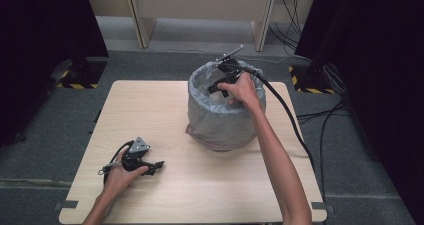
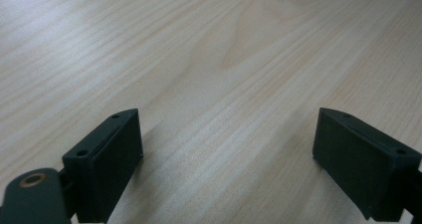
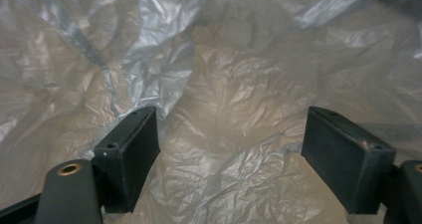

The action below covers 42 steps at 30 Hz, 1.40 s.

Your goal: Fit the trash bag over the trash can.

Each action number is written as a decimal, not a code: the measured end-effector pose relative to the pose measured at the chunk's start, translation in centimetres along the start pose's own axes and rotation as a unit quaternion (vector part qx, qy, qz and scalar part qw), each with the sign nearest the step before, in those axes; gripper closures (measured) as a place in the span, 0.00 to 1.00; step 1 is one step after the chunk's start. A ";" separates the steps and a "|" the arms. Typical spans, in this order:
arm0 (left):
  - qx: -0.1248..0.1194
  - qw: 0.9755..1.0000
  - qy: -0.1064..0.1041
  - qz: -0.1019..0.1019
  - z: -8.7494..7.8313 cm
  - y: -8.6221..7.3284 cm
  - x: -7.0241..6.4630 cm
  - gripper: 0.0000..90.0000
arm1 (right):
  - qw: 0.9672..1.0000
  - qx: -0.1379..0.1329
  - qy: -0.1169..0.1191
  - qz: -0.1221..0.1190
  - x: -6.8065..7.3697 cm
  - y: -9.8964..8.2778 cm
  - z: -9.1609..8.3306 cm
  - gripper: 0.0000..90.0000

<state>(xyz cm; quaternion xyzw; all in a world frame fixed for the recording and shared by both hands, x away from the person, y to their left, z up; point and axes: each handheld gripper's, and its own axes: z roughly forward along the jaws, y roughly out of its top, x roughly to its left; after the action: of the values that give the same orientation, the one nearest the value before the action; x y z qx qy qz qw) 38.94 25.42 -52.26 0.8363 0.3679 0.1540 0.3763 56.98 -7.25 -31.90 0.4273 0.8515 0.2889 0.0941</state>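
Note:
A round bin lined with a crinkled grey plastic bag (image 1: 220,117) stands on the wooden table (image 1: 150,110), right of its middle. My right gripper (image 1: 216,88) reaches down into the bin's mouth, held by a hand over the rim. In the right gripper view its jaws stand wide apart over the wrinkled liner (image 3: 229,104), with nothing between them. My left gripper (image 1: 159,165) rests low on the table at the near left, pointing right. In the left gripper view its jaws are open above bare wood (image 2: 224,59).
A thick black cable (image 1: 285,110) trails from the right gripper over the bin's right side and off the table. Beyond the table are grey carpet, wooden furniture legs (image 1: 137,20) and loose cables (image 1: 325,115) on the floor at right.

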 end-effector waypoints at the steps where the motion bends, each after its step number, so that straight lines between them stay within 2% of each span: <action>1: 0.000 1.000 0.000 0.000 0.0 0.0 0.0 0.12 | 1.000 0.005 -0.001 0.003 0.0 0.0 0.1 0.25; 4: 0.000 1.000 0.000 0.000 0.0 0.0 0.0 0.12 | 1.000 0.020 -0.005 0.002 -0.1 0.1 0.7 0.24; 7: 0.000 1.000 0.000 0.000 0.0 0.0 0.0 0.12 | 0.999 0.046 -0.007 -0.004 0.1 0.1 1.5 0.22; 10: 0.000 1.000 0.000 0.000 0.0 0.0 0.0 0.12 | 0.999 0.049 -0.005 -0.005 0.2 0.1 1.5 0.22; 13: 0.000 1.000 0.000 0.000 0.0 0.0 0.0 0.12 | 1.000 0.013 0.005 0.005 0.1 0.3 0.4 0.23; 14: 0.000 1.000 0.000 0.000 0.0 0.0 0.0 0.12 | 1.000 -0.008 0.009 0.013 0.1 0.3 -0.3 0.24; 17: 0.000 1.000 0.000 0.000 0.0 0.0 0.0 0.12 | 0.998 -0.054 0.019 0.034 0.1 0.3 -1.8 0.24; 18: 0.000 1.000 0.000 0.000 0.0 0.0 0.0 0.12 | 0.998 -0.054 0.019 0.034 0.1 0.3 -1.8 0.24; 20: 0.000 1.000 0.000 0.000 0.0 0.0 0.0 0.12 | 0.996 -0.078 0.024 0.042 0.3 0.4 -2.9 0.22; 21: 0.000 1.000 0.000 0.000 0.0 0.0 0.0 0.12 | 0.994 -0.095 0.030 0.046 0.3 0.4 -3.3 0.21; 24: 0.000 1.000 0.000 0.000 0.0 0.0 0.0 0.12 | 0.990 -0.117 0.045 0.061 0.0 0.3 -4.2 0.21; 26: 0.000 1.000 0.000 0.000 0.0 0.0 0.0 0.12 | 0.990 -0.122 0.026 0.063 -0.2 0.3 -4.4 0.22; 28: 0.000 1.000 0.000 0.000 0.0 0.0 0.0 0.12 | 0.992 -0.110 0.001 0.059 -0.5 0.3 -4.2 0.24; 30: 0.000 1.000 -0.001 0.001 0.0 0.0 0.0 0.12 | 0.993 -0.096 0.007 0.067 -0.8 0.3 -3.7 0.28; 31: 0.000 1.000 -0.001 0.001 0.0 0.0 0.0 0.12 | 0.994 -0.092 0.000 0.061 -0.8 0.3 -3.6 0.30; 34: 0.000 1.000 -0.001 0.001 0.0 0.0 0.0 0.12 | 0.996 -0.063 -0.009 0.060 -0.5 0.5 -3.1 0.30; 37: 0.000 1.000 -0.001 0.001 0.0 0.0 0.0 0.12 | 0.998 -0.031 -0.022 0.039 -0.2 0.3 -2.0 0.32; 42: 0.000 1.000 -0.002 0.002 -0.1 0.0 -0.1 0.12 | 0.999 0.005 -0.019 0.032 -0.4 -0.3 -0.2 0.29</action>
<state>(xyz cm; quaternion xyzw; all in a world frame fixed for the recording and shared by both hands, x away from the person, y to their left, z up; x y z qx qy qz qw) 38.85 25.43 -52.25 0.8372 0.3659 0.1532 0.3766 56.95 -7.81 -31.97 0.4599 0.8371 0.2790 0.0992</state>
